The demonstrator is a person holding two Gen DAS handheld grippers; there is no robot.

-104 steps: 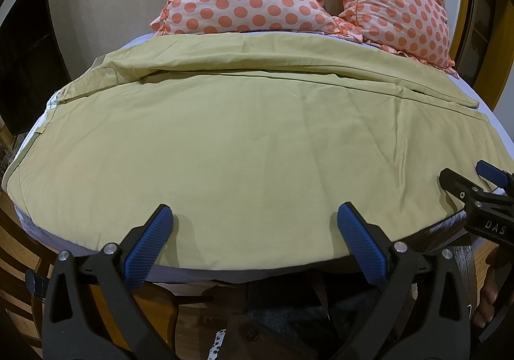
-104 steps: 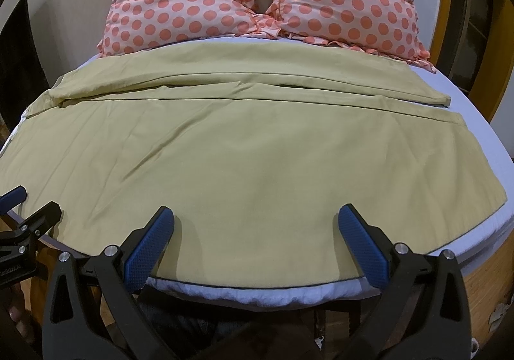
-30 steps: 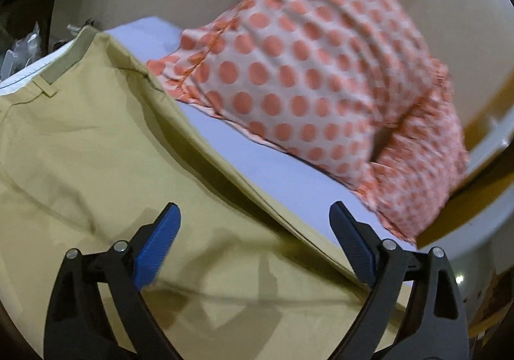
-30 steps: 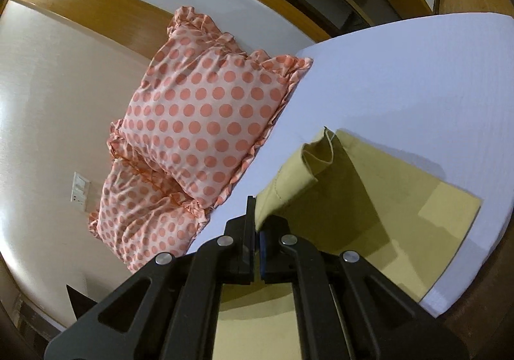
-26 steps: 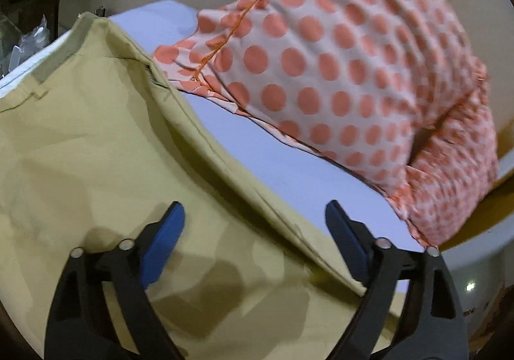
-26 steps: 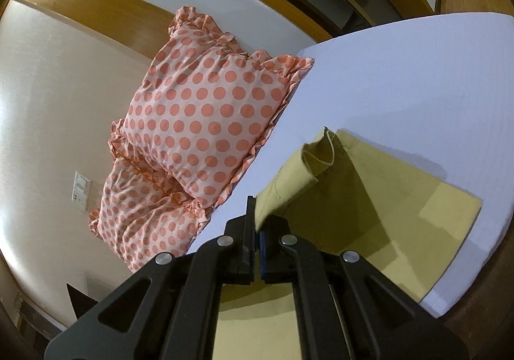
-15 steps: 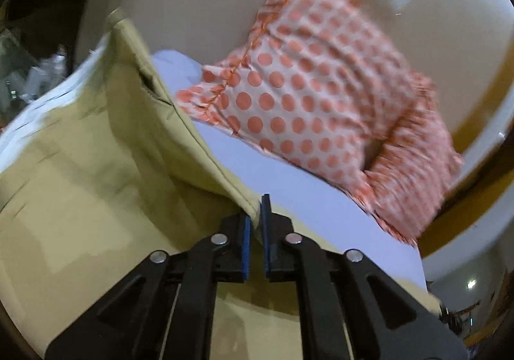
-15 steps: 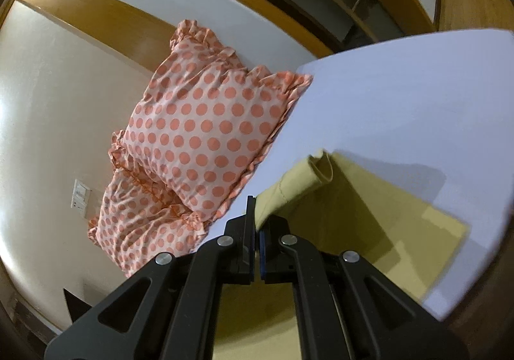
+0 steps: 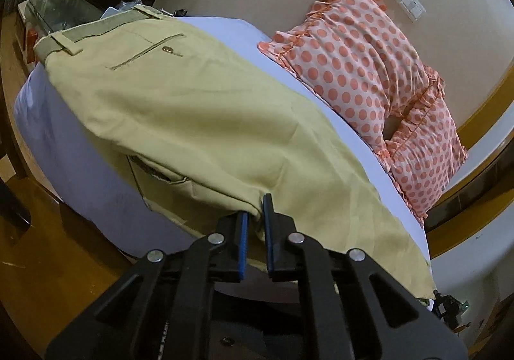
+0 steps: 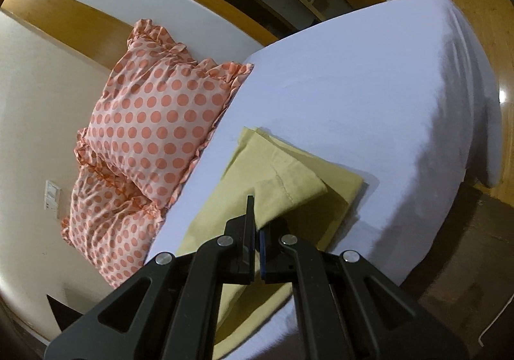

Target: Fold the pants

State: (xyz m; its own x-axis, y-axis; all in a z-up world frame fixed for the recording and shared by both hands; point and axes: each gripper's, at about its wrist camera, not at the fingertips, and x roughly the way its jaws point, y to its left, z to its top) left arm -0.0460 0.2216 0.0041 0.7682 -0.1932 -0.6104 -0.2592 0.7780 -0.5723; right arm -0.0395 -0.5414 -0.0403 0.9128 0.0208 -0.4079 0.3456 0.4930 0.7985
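The khaki pants (image 9: 205, 109) lie lengthwise on the bed, one leg folded over the other, waistband and button back pocket (image 9: 151, 48) at the far left. My left gripper (image 9: 255, 215) is shut on the near folded edge of the pants. In the right wrist view, the leg hems (image 10: 289, 180) lie stacked on the sheet. My right gripper (image 10: 255, 215) is shut on the top leg's cuff edge. The other gripper (image 9: 449, 308) shows small at the lower right of the left wrist view.
The bed has a pale lilac sheet (image 10: 369, 103). Two orange polka-dot pillows (image 9: 363, 61) (image 10: 160, 122) lean on the wall at the head. A wooden floor (image 9: 54, 247) lies below the bed edge. A glass-topped stand with clutter (image 9: 61, 9) is beyond the waistband.
Both grippers have carried the far leg toward me over the near leg. The back pocket side now faces up, and the cuff lies on the lower hem.
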